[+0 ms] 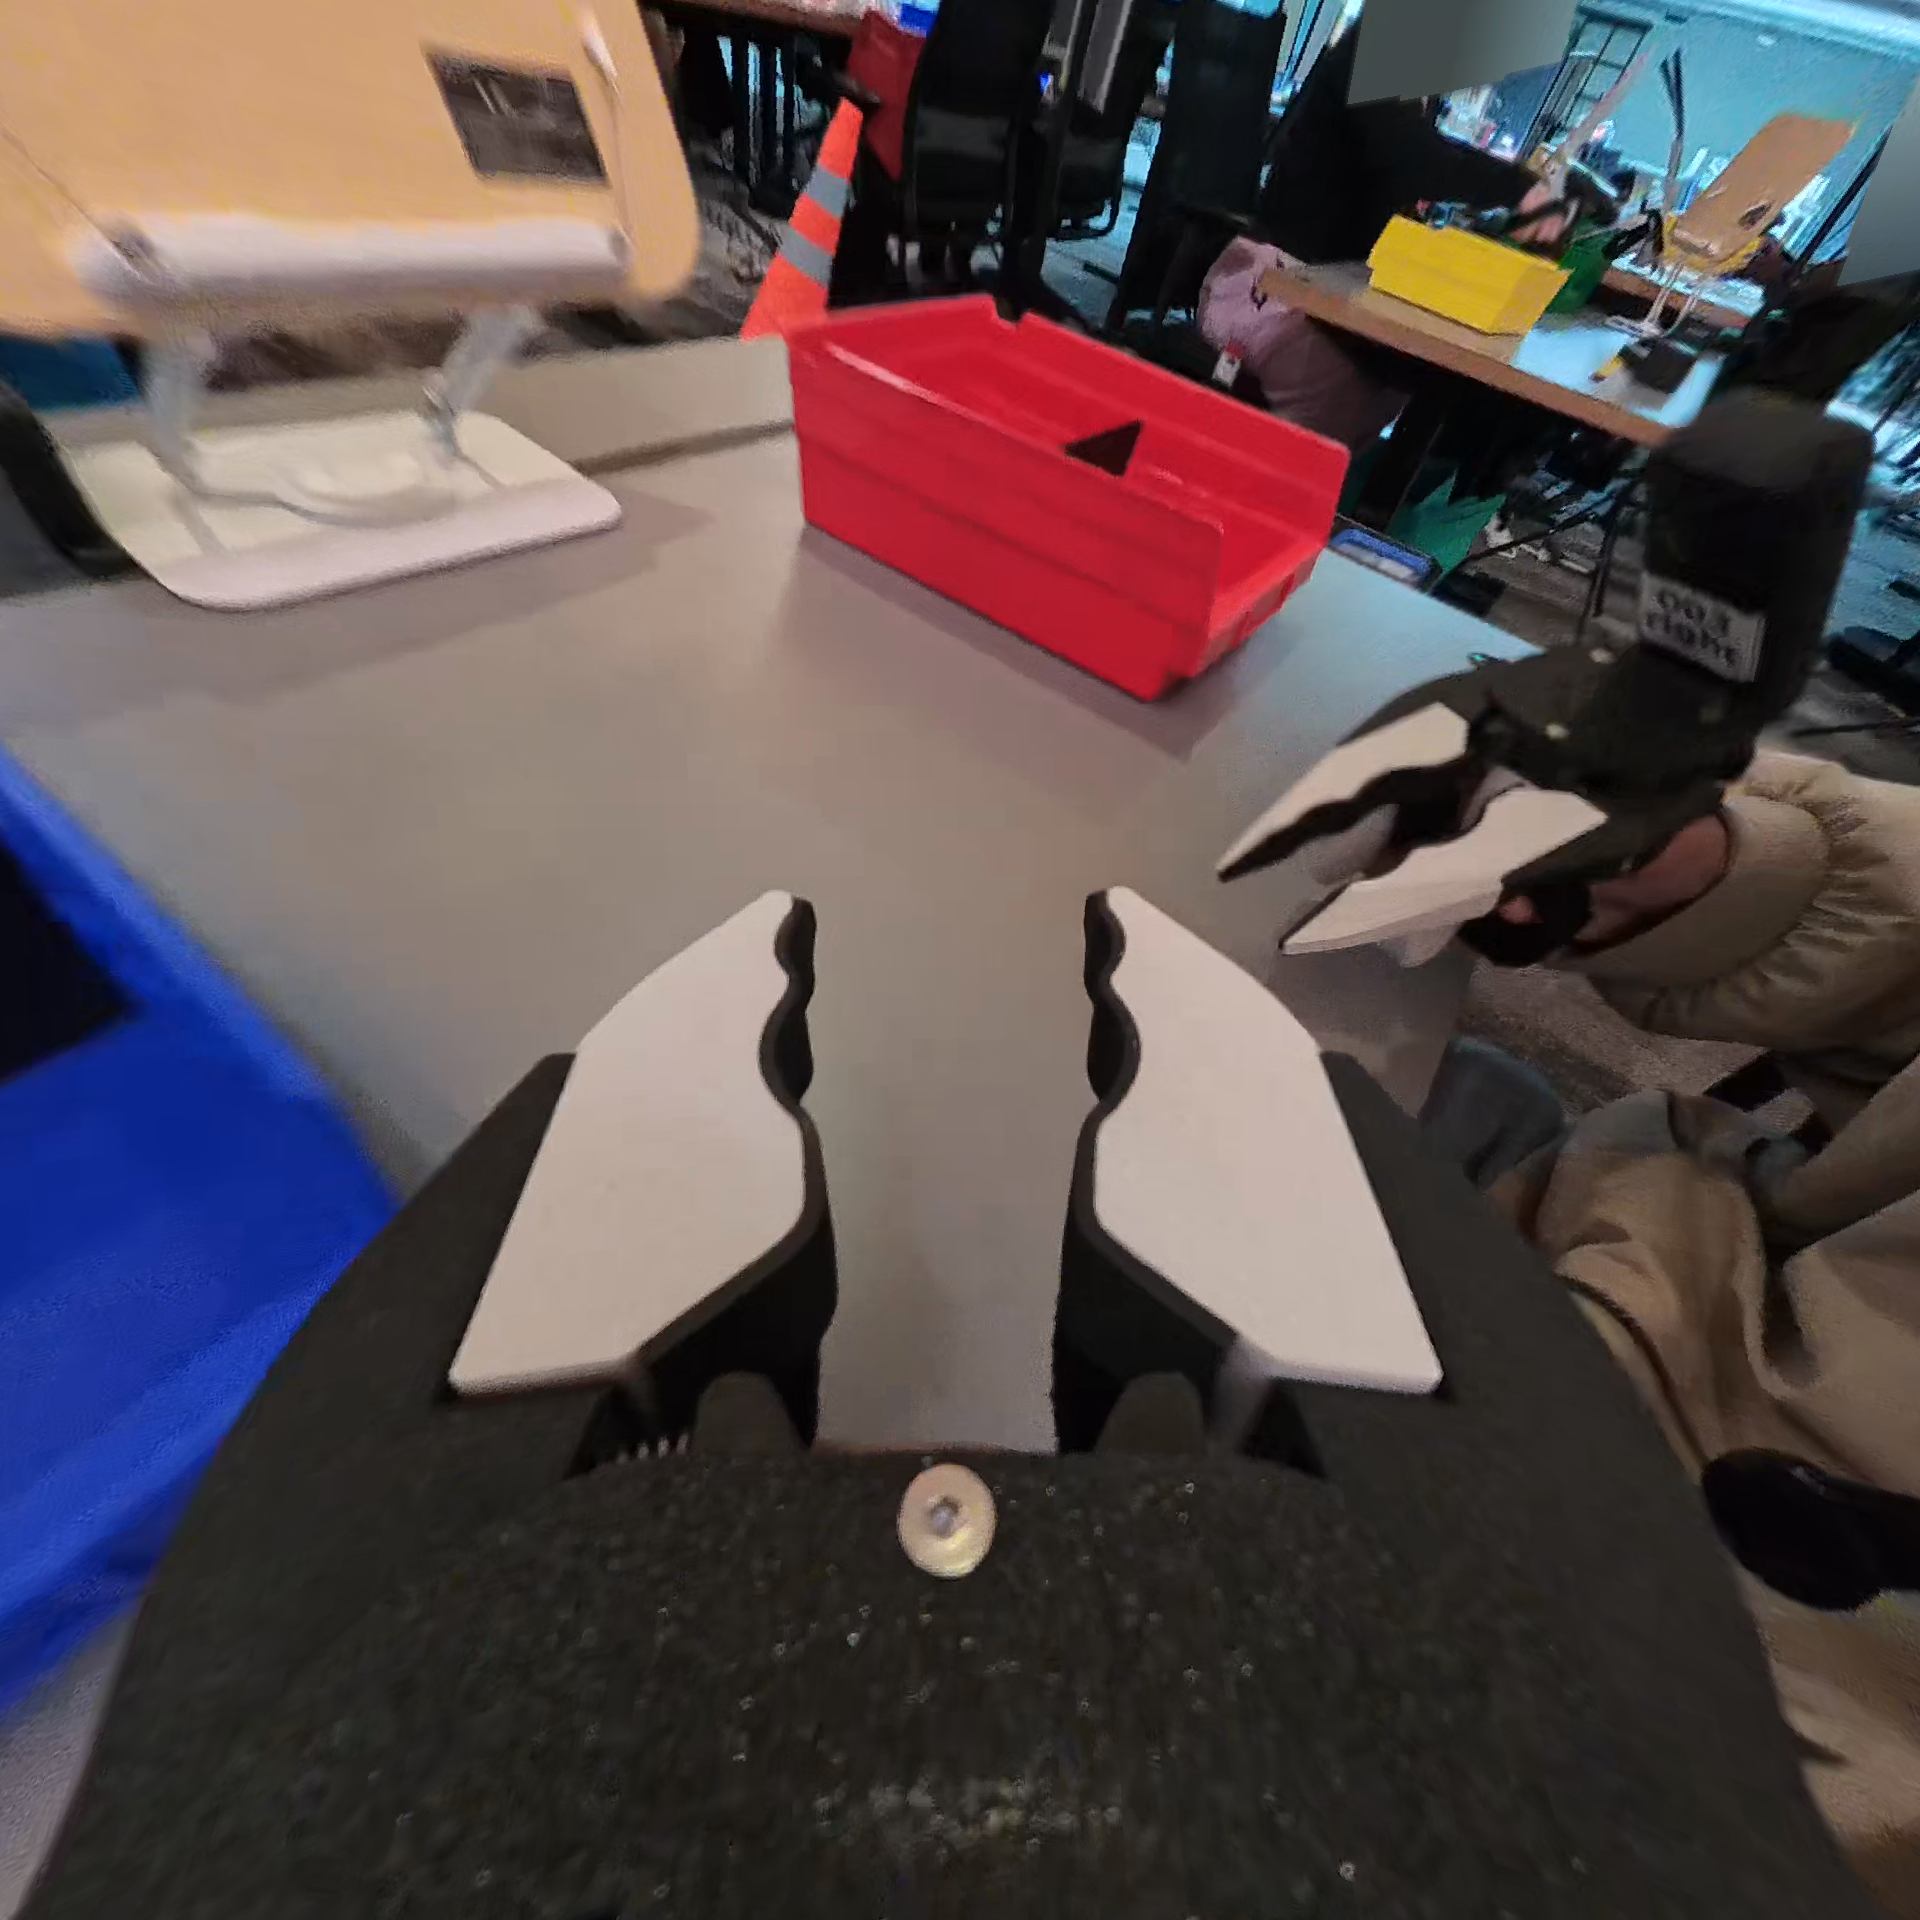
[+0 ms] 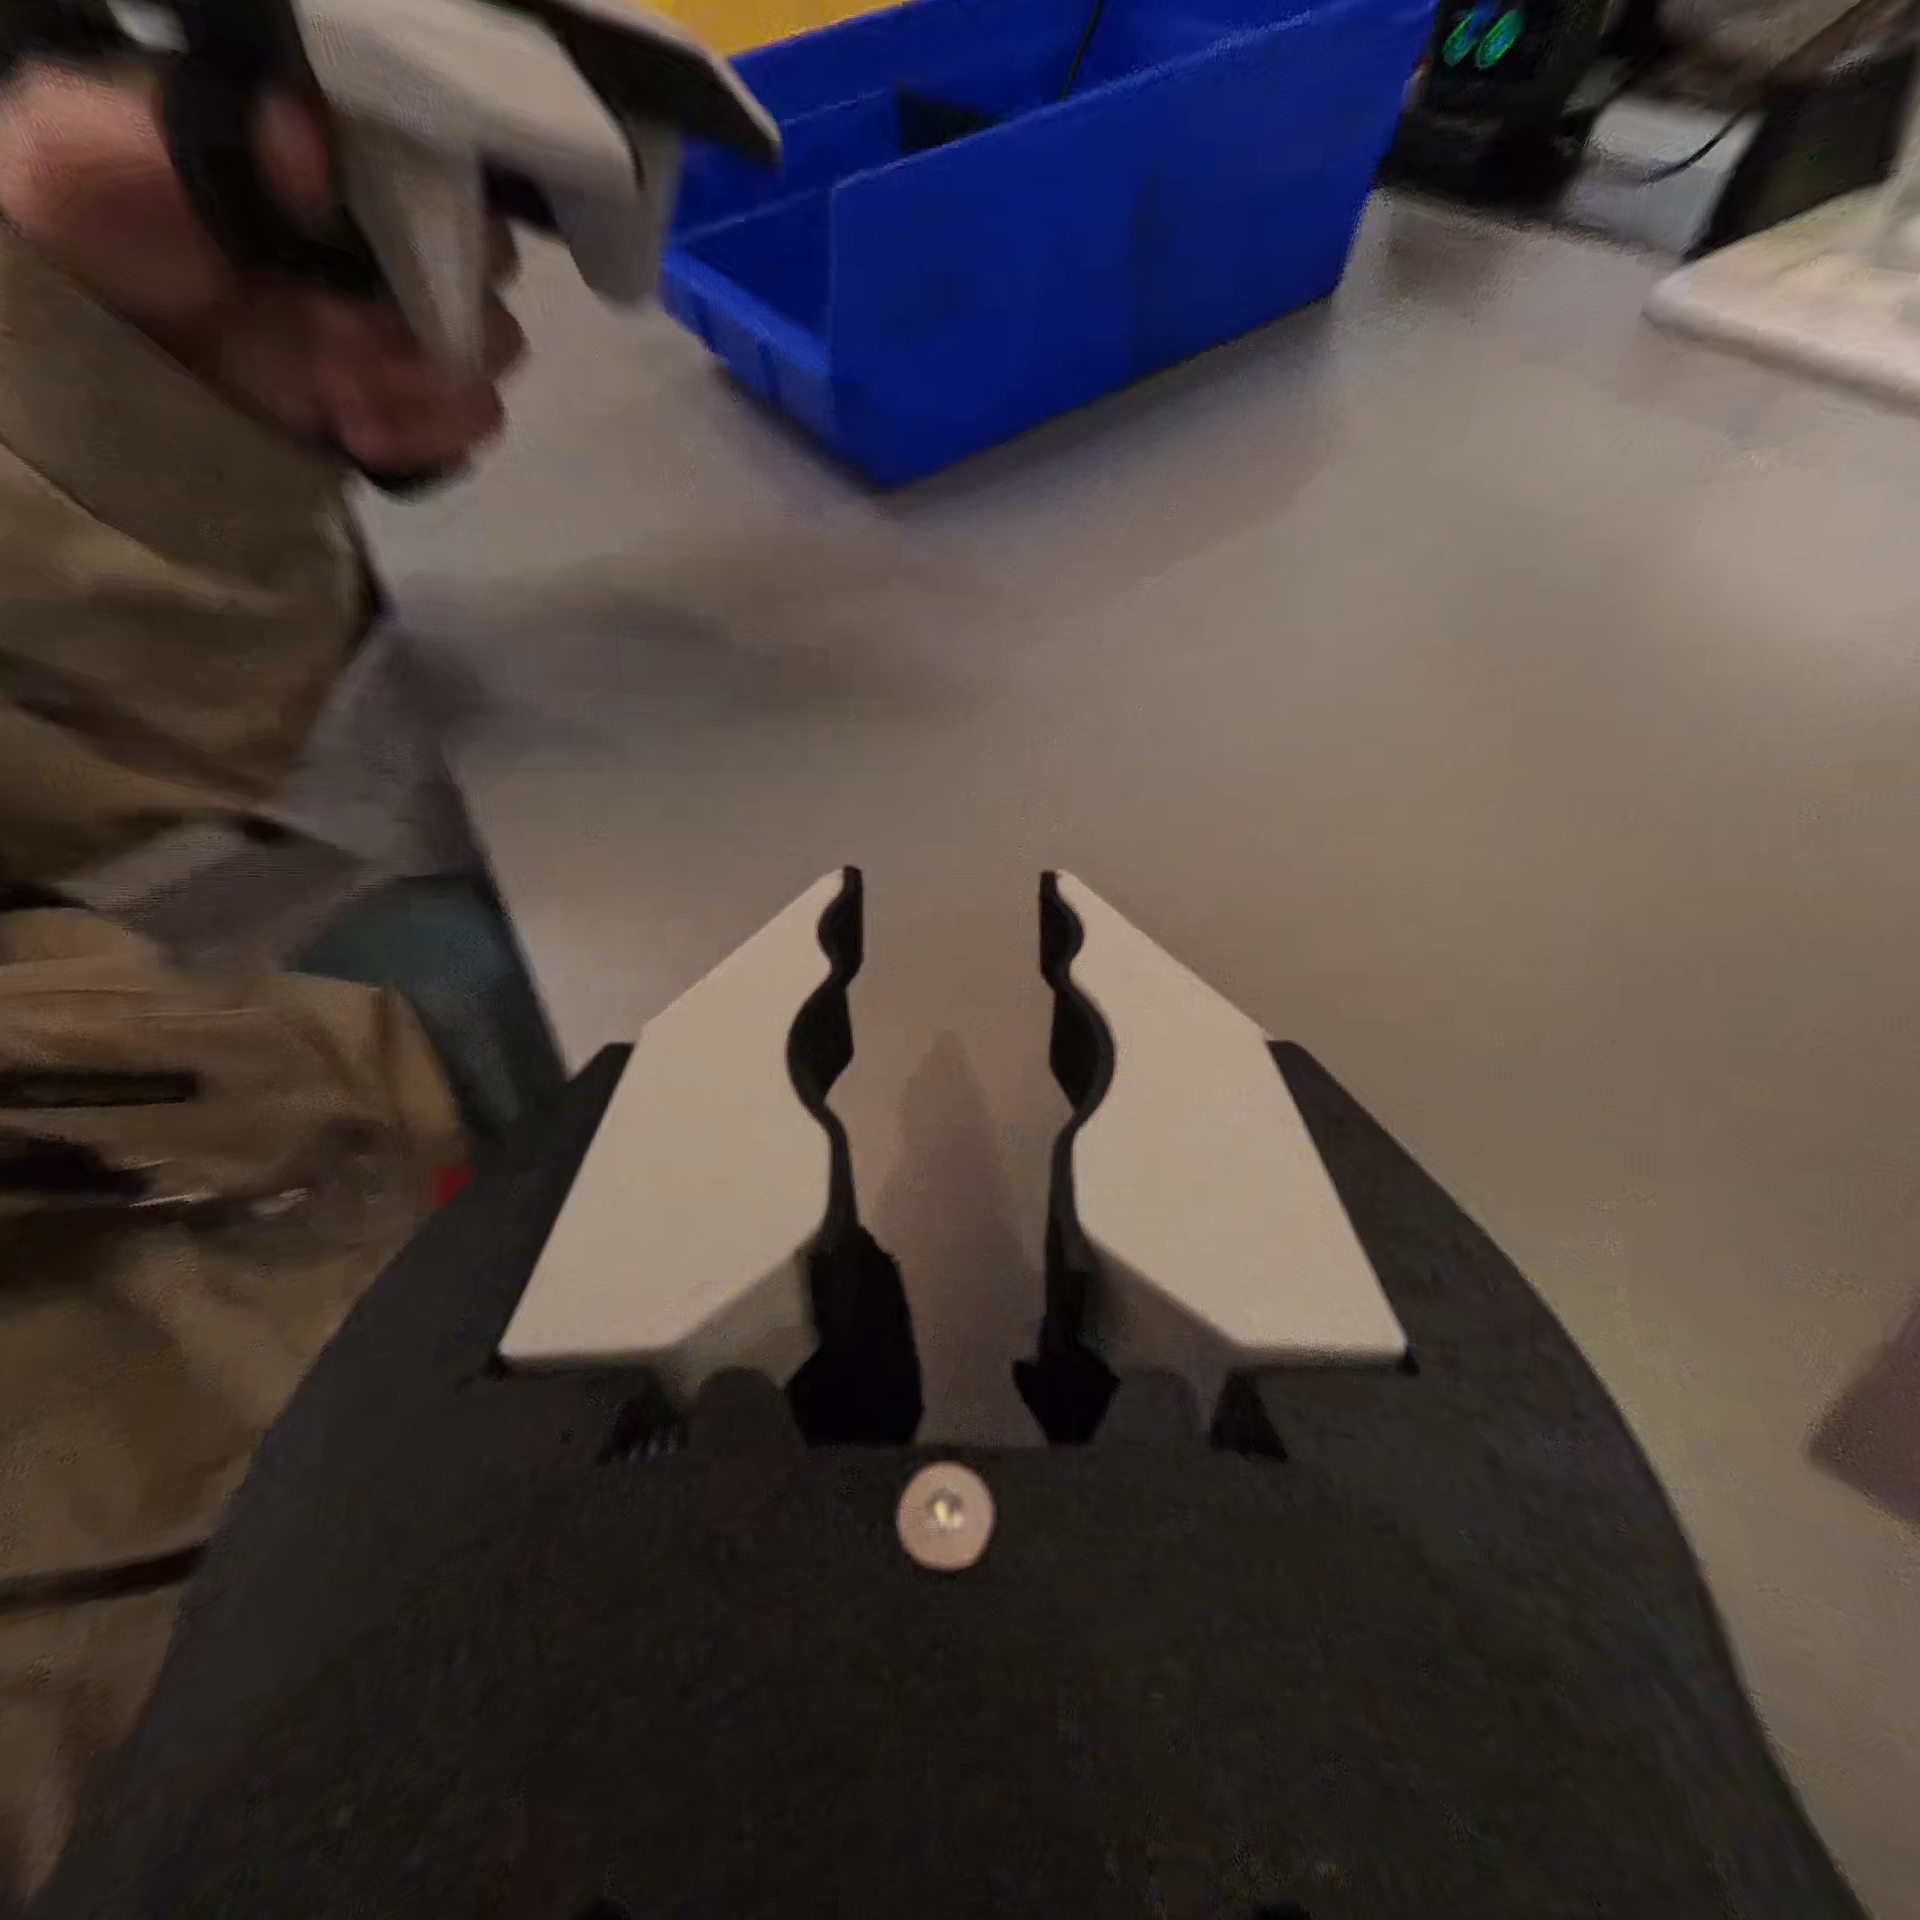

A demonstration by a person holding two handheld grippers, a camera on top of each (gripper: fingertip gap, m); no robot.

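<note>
My left gripper [image 1: 948,909] is open and empty above the grey table [image 1: 623,748]. A red bin [image 1: 1049,488] stands ahead of it at the table's far edge, with a dark triangular thing [image 1: 1107,447] inside. A blue bin [image 1: 156,1195] is close on its left. My right gripper [image 2: 948,883] is open and empty over bare table [image 2: 1351,727], with the blue bin [image 2: 1039,239] ahead of it. The right gripper also shows in the left wrist view [image 1: 1262,904], held by a hand at the right. The left gripper shows blurred in the right wrist view [image 2: 675,208], near the blue bin.
A white stand [image 1: 343,509] holding a tan device [image 1: 343,135] sits at the back left of the table. A person's beige sleeve [image 1: 1766,1039] is at the right. Behind are an orange cone [image 1: 816,218], chairs, and another table with a yellow bin [image 1: 1465,275].
</note>
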